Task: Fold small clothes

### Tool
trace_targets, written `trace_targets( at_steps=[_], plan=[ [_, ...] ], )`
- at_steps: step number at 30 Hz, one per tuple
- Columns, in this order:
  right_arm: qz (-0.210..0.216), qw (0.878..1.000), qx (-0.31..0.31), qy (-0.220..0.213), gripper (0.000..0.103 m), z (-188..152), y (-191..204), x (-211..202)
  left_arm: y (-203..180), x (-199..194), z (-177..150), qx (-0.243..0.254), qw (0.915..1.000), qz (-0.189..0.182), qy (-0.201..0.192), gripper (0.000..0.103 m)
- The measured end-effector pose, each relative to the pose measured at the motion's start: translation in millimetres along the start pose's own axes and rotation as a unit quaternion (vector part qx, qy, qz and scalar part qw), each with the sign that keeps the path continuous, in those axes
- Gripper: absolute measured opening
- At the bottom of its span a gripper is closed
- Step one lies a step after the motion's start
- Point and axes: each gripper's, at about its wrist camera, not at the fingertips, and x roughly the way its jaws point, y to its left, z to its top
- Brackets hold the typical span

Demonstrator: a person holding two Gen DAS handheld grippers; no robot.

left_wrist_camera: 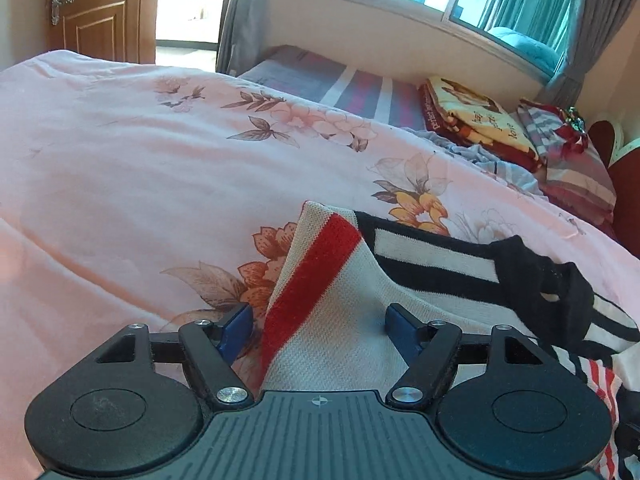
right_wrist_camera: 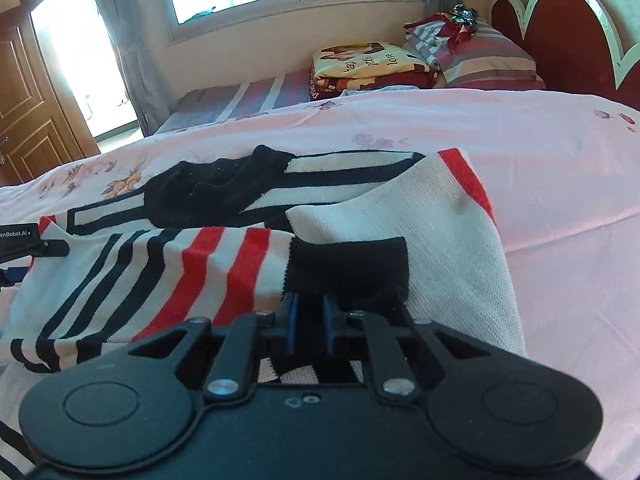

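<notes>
Left wrist view: left gripper [left_wrist_camera: 318,330] open astride striped sweater [left_wrist_camera: 320,280], pads clear, on pink floral bedspread [left_wrist_camera: 120,160]. Right gripper [right_wrist_camera: 308,316] narrowly parted over sweater's black cuff [right_wrist_camera: 348,268]; grip uncertain.

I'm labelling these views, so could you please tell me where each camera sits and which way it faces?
Left wrist: on the left gripper, angled down across the pink bedspread toward the door and window; open fingers straddle the striped sweater.
Right wrist: on the right gripper, facing the window and headboard; jaws nearly shut at the sweater's black cuff.
Shared: sweater, bedspread, folded blanket, window.
</notes>
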Motion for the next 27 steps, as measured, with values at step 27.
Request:
trace_targets(
  at_steps=[27],
  plan=[
    [-0.068,0.995,-0.07,0.028,0.018,-95,-7,-92,28,-159,-161,0.155,0.9874,-0.028,0.014,0.073]
  ],
)
